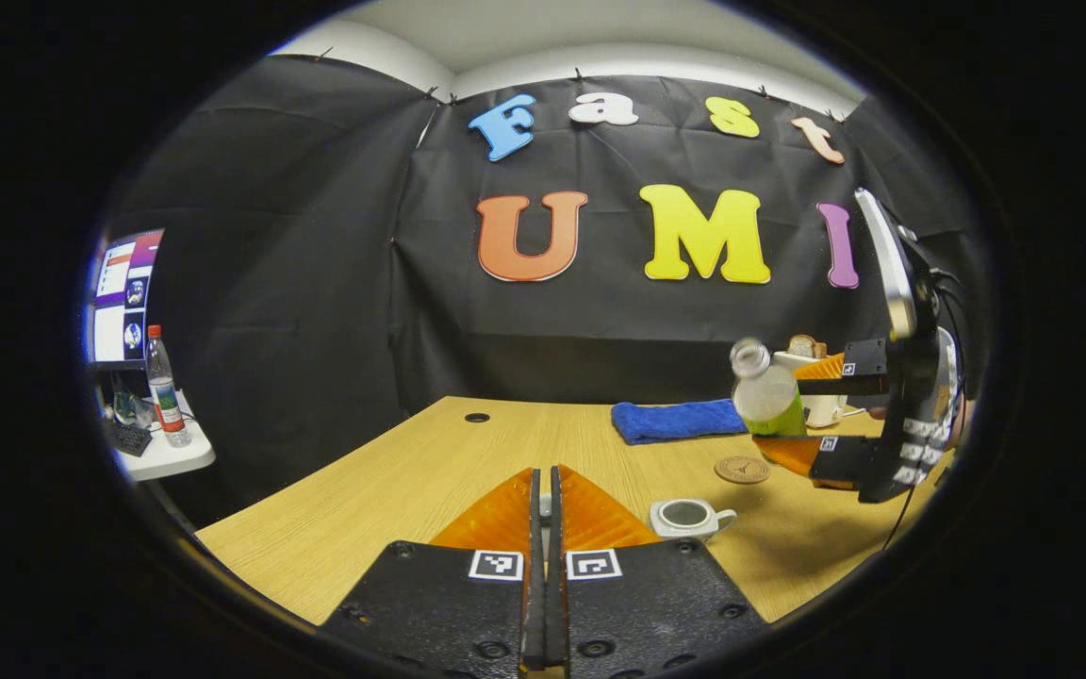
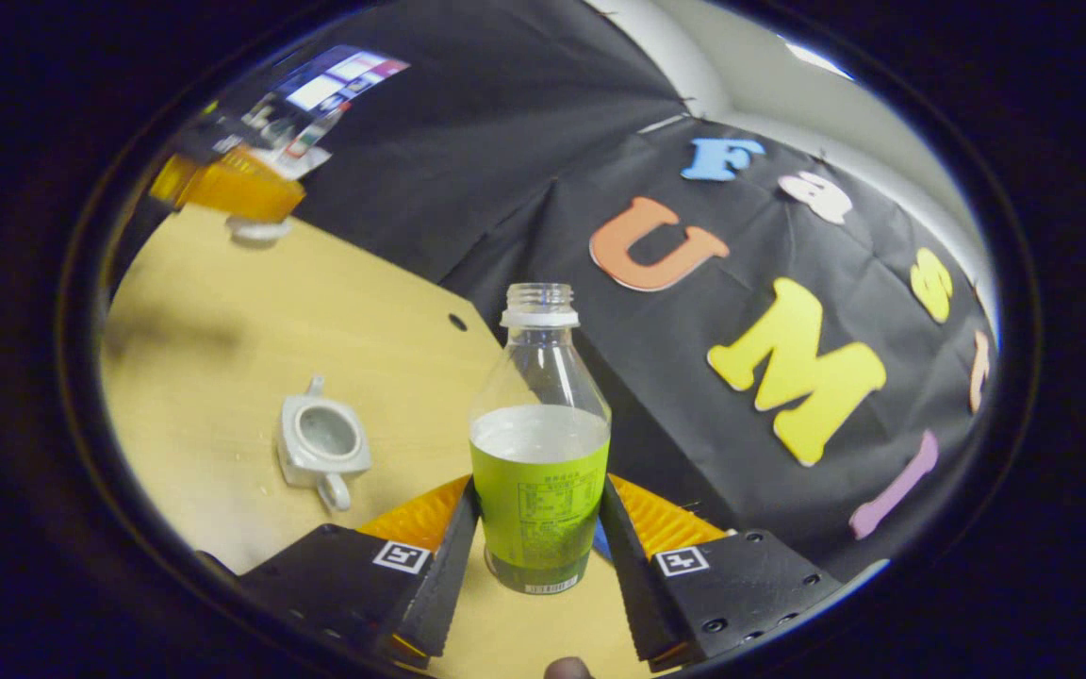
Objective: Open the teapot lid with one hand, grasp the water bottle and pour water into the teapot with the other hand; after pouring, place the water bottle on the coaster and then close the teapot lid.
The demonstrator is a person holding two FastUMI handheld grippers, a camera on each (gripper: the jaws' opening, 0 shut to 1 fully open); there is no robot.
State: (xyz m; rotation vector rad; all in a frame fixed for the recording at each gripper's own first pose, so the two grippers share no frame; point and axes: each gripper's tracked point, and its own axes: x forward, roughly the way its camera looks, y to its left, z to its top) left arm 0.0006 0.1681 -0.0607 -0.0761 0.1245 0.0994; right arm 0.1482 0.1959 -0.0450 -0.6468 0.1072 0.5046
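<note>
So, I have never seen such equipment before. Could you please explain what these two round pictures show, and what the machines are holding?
There is no robot here. A person holds a two-finger grasping tool in each hand, and each tool carries a wide-angle camera looking forward along its fingers.

The left gripper view comes from the left tool. Its fingers are closed on the white teapot lid, which is seen more clearly from the other camera.

The right gripper view comes from the right tool. It grips a clear plastic water bottle with a green label, uncapped and partly full.

On the light wooden table stand a small white ceramic teapot, open on top, a round brown coaster and a folded blue towel.
</note>
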